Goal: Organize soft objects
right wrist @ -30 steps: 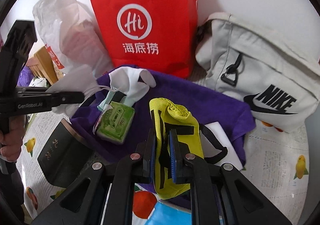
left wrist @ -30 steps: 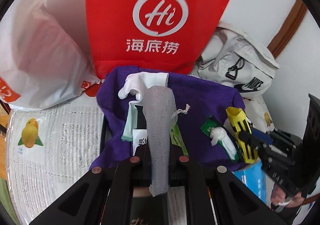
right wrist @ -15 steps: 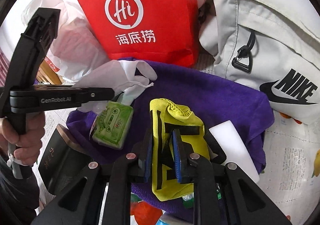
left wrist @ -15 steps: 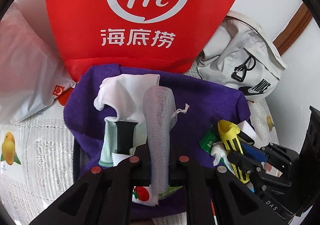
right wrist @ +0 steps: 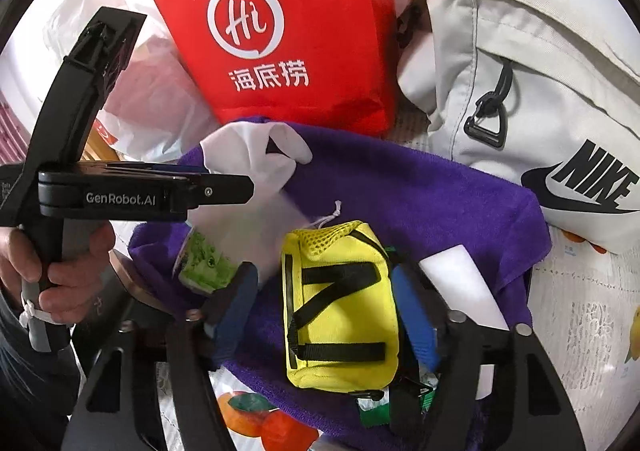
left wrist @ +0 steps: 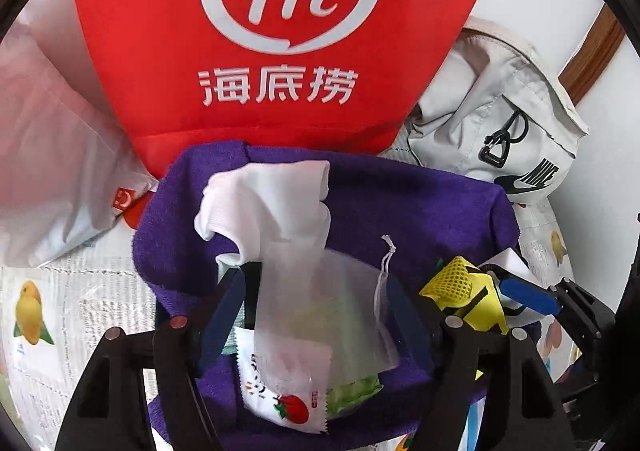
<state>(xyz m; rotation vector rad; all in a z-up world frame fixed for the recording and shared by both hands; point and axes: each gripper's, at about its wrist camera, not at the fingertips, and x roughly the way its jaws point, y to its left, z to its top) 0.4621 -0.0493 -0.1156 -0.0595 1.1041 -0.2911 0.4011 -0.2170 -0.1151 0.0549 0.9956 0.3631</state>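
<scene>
The mesh bag (left wrist: 316, 303) lies on the purple towel (left wrist: 420, 207), draped over a white cloth (left wrist: 264, 203) and snack packets (left wrist: 280, 399). The left gripper (left wrist: 316, 315) hangs over it; its jaws have just been opening and now stand apart on either side of the bag, not pressing it. At 3 o'clock from the mesh bag lies the yellow pouch (right wrist: 340, 307), also on the towel. The right gripper (right wrist: 324, 311) straddles it, jaws just opened too, blue pads (right wrist: 412, 315) clear of its sides. A white block (right wrist: 460, 283) lies at 3 o'clock from the pouch, a green packet (right wrist: 204, 263) at 9 o'clock. Beyond the towel, at 12 o'clock, stands a red bag (right wrist: 288, 31); a grey Nike bag (right wrist: 520, 99) sits at 2 o'clock and a white plastic bag (left wrist: 52, 171) at 10 o'clock. The table (left wrist: 80, 311) wears a fruit-printed cover. A hand (right wrist: 60, 271) grips the left tool's handle.
</scene>
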